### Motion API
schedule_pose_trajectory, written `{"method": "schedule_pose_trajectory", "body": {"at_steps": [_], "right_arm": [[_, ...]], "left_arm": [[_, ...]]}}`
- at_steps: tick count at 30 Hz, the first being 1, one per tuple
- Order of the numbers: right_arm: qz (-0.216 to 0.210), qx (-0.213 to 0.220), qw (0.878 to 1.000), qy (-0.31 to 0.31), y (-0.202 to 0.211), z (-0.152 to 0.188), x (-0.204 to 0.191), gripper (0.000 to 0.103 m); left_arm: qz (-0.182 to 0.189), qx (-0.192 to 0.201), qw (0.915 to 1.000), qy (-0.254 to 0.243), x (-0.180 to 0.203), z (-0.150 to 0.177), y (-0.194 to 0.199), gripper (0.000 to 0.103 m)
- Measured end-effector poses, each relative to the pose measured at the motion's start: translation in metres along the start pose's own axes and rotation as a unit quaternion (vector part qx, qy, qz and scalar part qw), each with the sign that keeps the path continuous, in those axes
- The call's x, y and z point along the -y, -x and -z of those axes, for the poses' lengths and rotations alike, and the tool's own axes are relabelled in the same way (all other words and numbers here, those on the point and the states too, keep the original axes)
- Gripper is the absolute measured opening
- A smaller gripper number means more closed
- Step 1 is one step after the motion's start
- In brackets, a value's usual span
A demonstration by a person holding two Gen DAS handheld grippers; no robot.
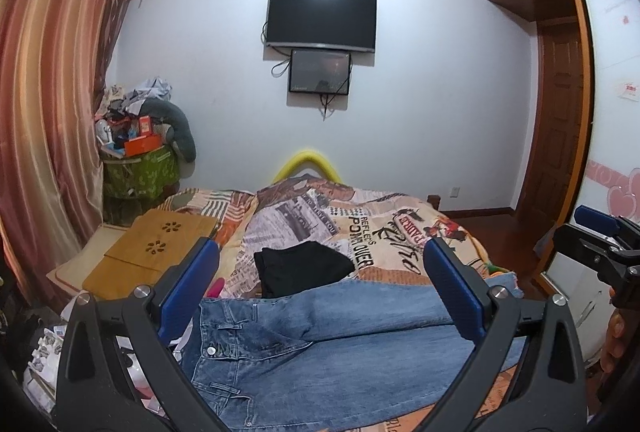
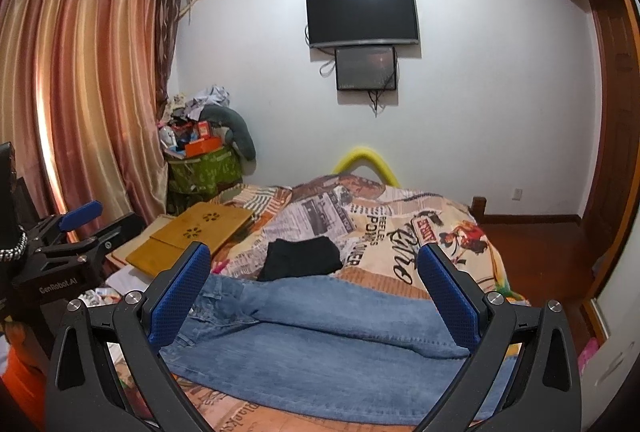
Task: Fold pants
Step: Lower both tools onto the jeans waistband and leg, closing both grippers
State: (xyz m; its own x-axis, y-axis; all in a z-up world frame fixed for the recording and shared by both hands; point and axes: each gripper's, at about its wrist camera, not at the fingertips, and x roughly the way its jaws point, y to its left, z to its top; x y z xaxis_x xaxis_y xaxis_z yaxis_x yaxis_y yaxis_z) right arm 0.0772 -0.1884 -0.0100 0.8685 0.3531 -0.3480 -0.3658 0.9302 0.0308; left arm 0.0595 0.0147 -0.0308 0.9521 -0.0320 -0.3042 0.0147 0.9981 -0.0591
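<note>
Blue jeans [image 1: 320,348] lie across the near part of the bed, waistband to the left, legs running right; they also show in the right wrist view [image 2: 320,344]. My left gripper [image 1: 320,272] is open and empty, held above the jeans near the waistband. My right gripper [image 2: 314,270] is open and empty, above the legs. The right gripper shows at the right edge of the left wrist view [image 1: 600,236]. The left gripper shows at the left edge of the right wrist view [image 2: 80,228].
A folded black garment [image 1: 302,268] lies on the printed bedspread [image 1: 400,232] just beyond the jeans. A wooden lap tray [image 1: 156,248] sits at the bed's left. A cluttered green bin [image 1: 140,167] stands by the curtain. A wardrobe [image 1: 560,135] is on the right.
</note>
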Motion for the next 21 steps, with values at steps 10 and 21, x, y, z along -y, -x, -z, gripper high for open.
{"method": "schedule_pose_trajectory", "body": {"at_steps": [10,21], "right_arm": [[0.004,-0.056,0.998,-0.003,-0.067,0.012,0.019,0.103],[0.035,-0.130,0.991,-0.012,-0.154,0.035,0.055,0.103]], "left_arm": [[-0.021,-0.056,0.9979,0.023,-0.034,0.014,-0.089,0.103],[-0.063,-0.137,0.9875,0.046,-0.091,0.051,-0.214,0.103]]}}
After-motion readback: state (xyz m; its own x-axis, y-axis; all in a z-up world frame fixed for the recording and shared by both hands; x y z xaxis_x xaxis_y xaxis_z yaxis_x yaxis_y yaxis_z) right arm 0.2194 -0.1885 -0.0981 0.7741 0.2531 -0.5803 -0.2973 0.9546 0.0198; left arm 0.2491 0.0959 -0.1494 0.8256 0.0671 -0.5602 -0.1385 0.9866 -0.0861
